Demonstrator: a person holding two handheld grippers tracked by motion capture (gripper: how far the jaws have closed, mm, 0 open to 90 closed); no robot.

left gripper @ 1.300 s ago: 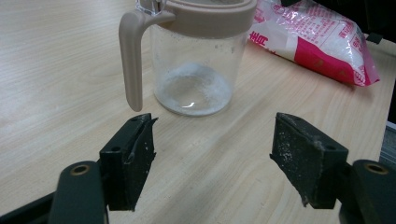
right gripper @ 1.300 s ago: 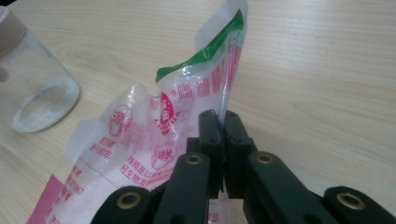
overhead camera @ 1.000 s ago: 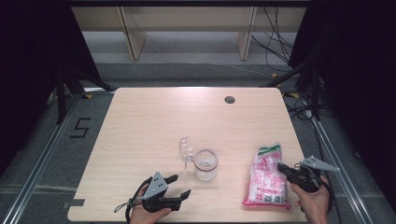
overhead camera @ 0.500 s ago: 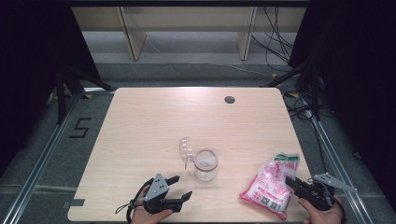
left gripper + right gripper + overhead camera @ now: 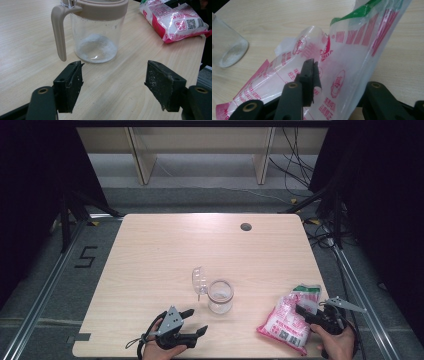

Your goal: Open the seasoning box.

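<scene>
The right tool (image 5: 334,75), jaws just opening, is straddling the soft, floppy pink-and-white plastic sugar bag (image 5: 352,62); gripping its bunched film seems safest.

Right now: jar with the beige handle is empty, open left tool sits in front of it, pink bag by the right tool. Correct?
Not quite: the jar isn't empty. The left gripper view shows a thin layer of white powder on its bottom. The left tool is open before it, and the pink bag is by the right tool.

You've got a black "5" marked on the grey floor (image 5: 86,256) at the frame's left, and a QR code plus red Chinese characters, too blurred to read, on the bag (image 5: 175,21).
</scene>
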